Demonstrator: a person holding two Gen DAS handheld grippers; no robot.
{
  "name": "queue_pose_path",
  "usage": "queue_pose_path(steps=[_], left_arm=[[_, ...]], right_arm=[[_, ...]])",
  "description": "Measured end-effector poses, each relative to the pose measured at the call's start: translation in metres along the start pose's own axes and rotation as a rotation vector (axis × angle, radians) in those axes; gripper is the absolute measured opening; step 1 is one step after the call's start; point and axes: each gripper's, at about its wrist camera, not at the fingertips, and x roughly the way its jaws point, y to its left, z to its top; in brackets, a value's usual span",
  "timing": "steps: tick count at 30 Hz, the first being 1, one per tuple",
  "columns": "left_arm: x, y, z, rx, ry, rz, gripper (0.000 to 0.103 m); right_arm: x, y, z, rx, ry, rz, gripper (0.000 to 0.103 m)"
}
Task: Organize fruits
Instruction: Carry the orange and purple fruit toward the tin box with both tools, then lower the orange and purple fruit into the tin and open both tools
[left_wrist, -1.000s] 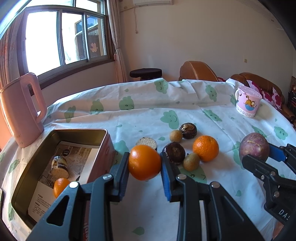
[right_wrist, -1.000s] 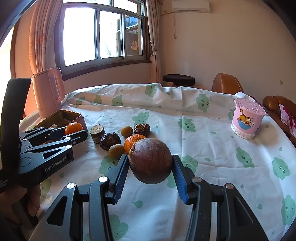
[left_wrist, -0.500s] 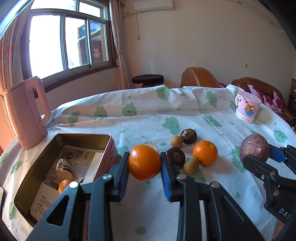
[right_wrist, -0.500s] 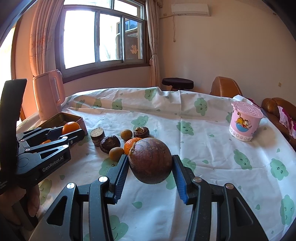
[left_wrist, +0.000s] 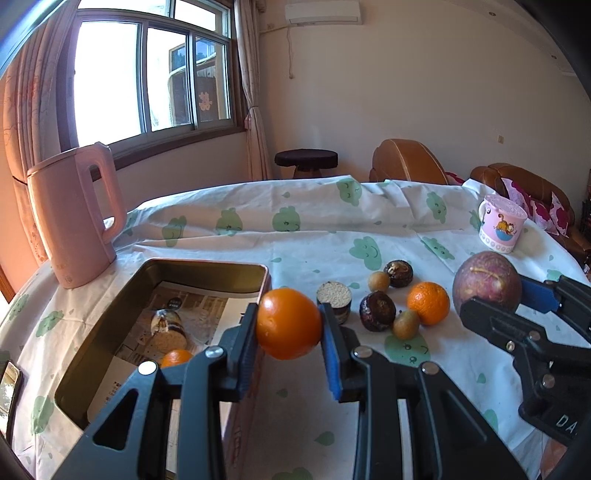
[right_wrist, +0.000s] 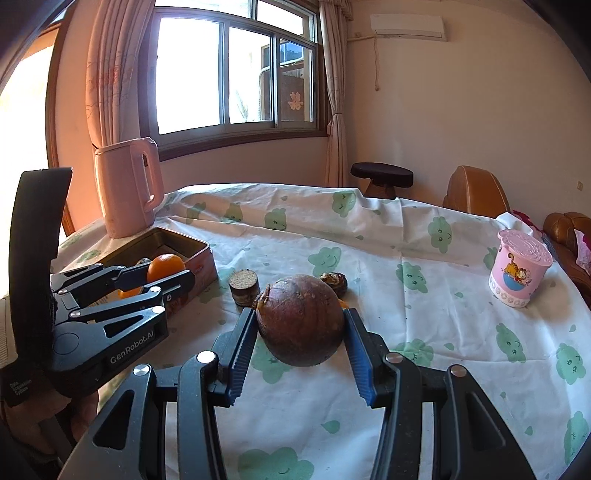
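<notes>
A sunlit room with a table under a white cloth printed with green clouds. Lower centre of the left wrist view, the left gripper (left_wrist: 289, 325) pinches an orange (left_wrist: 289, 323) above the near right wall of an open tin (left_wrist: 207, 263). At right, the right gripper (right_wrist: 301, 334) clamps a purple-brown passion fruit (right_wrist: 301, 319). Judgement: carry each fruit fully over the tin, lower, then release.

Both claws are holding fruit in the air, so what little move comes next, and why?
Probably the left gripper should carry its orange a bit further left, over the open tin. The jaws are clamped on the fruit, it hangs right at the tin's near rim, and another orange already lies inside.
</notes>
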Motion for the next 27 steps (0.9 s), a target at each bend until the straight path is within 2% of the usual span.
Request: queue_pose_path(steps=[7, 14, 21, 27], left_arm=[[-0.007, 0.047, 0.002, -0.029, 0.02, 0.057, 0.033], [-0.002, 0.102, -0.007, -0.076, 0.079, 0.11, 0.033], [0.003, 0.136, -0.017, -0.13, 0.122, 0.101, 0.033], [0.007, 0.142, -0.024, -0.126, 0.143, 0.092, 0.033]], right_arm=[[0.018, 0.039, 0.021, -0.042, 0.003, 0.074, 0.05], [0.036, 0.08, 0.03, -0.089, 0.027, 0.151, 0.05], [0.057, 0.117, 0.032, -0.122, 0.062, 0.22, 0.05], [0.074, 0.139, 0.023, -0.139, 0.108, 0.25, 0.05]])
